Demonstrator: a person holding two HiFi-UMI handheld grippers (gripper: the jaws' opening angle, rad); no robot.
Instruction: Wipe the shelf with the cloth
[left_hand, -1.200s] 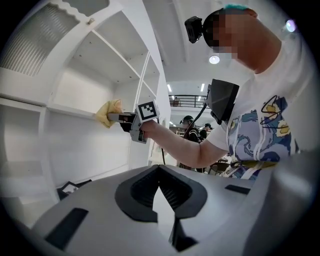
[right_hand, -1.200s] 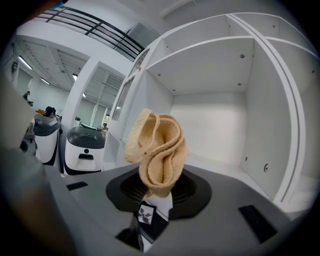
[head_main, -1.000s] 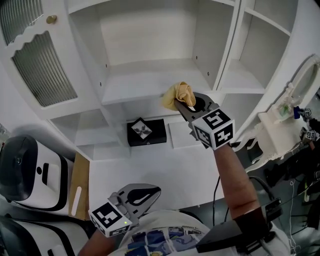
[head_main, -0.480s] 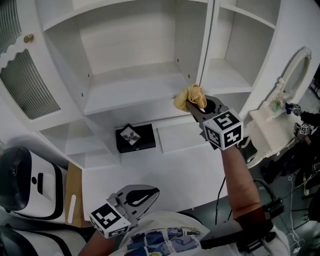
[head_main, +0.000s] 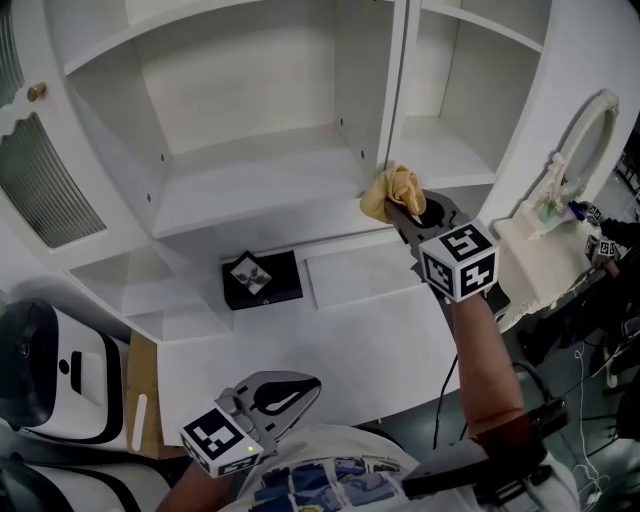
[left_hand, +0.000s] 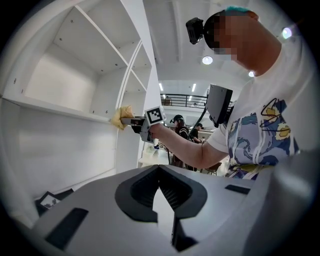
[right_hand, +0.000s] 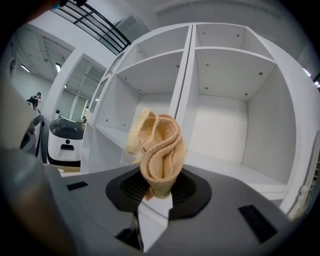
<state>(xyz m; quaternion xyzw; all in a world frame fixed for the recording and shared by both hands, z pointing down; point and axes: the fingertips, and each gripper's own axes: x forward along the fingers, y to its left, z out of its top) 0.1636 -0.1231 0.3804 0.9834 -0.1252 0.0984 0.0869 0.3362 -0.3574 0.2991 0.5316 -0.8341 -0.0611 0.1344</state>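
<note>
A crumpled yellow cloth (head_main: 392, 188) is pinched in my right gripper (head_main: 404, 206), which is shut on it. The cloth sits at the front edge of the white shelf board (head_main: 250, 185), just by the upright divider (head_main: 395, 90). In the right gripper view the cloth (right_hand: 157, 149) stands up out of the gripper (right_hand: 159, 192), with the shelf bays behind it. My left gripper (head_main: 287, 386) hangs low by the person's body, shut with nothing in it. The left gripper view shows its own jaws (left_hand: 159, 169) touching, and the cloth (left_hand: 121, 118) far off at the shelf edge.
A black box with a white pattern (head_main: 261, 279) lies on the lower ledge under the shelf. A ribbed-glass cabinet door (head_main: 45, 190) stands open at the left, above a white machine (head_main: 50, 380). An ornate white frame (head_main: 565, 190) is on the right.
My right gripper has carried the cloth rightward along the shelf's front edge, up to the divider. The head view has panned right. The left gripper has stayed put.
</note>
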